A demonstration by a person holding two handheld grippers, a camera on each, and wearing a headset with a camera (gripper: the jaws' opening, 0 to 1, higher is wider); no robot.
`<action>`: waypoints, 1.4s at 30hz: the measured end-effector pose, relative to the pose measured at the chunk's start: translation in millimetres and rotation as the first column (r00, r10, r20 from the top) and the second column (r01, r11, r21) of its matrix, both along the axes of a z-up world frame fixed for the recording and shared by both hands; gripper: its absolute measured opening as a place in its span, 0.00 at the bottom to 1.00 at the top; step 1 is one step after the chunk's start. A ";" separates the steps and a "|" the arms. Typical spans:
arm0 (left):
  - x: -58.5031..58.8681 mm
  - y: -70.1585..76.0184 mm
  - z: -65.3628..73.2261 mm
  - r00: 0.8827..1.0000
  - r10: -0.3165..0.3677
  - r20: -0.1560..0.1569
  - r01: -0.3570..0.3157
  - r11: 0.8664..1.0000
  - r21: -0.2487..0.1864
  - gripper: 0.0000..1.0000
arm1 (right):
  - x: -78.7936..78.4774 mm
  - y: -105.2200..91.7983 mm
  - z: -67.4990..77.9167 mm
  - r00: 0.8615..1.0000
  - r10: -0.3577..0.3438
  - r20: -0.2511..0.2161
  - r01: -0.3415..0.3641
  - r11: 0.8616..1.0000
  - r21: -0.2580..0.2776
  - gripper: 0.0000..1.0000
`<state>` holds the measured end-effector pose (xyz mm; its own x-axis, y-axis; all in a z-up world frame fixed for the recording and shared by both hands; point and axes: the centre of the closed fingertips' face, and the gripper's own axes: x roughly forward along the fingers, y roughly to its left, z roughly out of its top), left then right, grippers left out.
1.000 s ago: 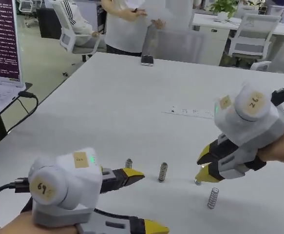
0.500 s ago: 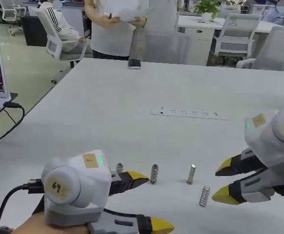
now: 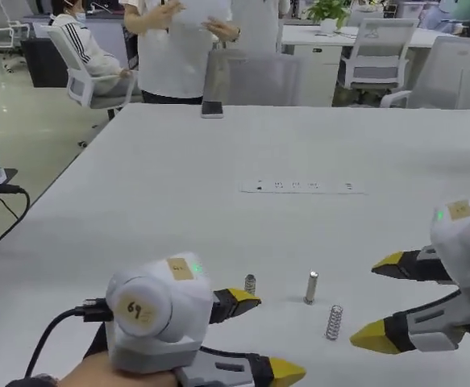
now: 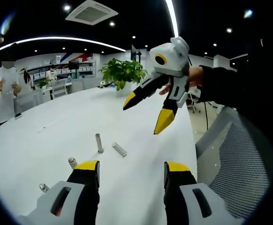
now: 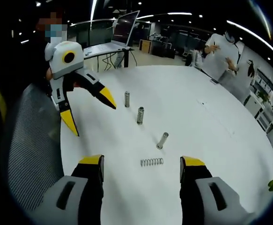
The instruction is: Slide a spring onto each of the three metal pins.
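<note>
Head view is showing the left gripper (image 3: 276,334) and right gripper (image 3: 366,300) hovering above the white tabletop (image 3: 218,201), fingers spread wide and holding nothing. Between them, a loose spring (image 3: 334,321) is lying just beside the bare pin (image 3: 311,287). Right gripper view is showing two spring-covered pins (image 5: 140,115) beyond.

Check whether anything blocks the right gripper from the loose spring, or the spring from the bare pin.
Nothing visible does. The small coiled metal spring lies on bare white tabletop ahead of the open right gripper; the short bare metal pin stands beside it.
</note>
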<state>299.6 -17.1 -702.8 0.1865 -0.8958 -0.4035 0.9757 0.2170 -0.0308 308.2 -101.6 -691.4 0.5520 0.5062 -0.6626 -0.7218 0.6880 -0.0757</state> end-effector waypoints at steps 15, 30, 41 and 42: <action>14.0 -50.0 -25.8 1.000 0.026 -0.013 -0.025 0.998 0.063 0.42 | -15.5 -5.4 -3.7 0.992 -0.123 0.030 0.118 0.984 0.132 0.79; 33.1 -89.6 -65.1 0.994 0.104 -0.026 -0.100 0.986 0.130 0.31 | -29.4 -6.9 -22.5 0.987 -0.162 -0.010 0.162 0.976 0.149 0.80; 42.5 -94.5 -86.3 0.991 0.137 -0.005 -0.134 0.976 0.172 0.21 | -30.5 -8.6 -27.5 0.982 -0.188 -0.024 0.189 0.969 0.158 0.79; 44.1 -95.7 -85.2 0.990 0.138 0.010 -0.138 0.977 0.163 0.20 | -31.0 -8.4 -28.4 0.982 -0.189 -0.027 0.190 0.969 0.157 0.78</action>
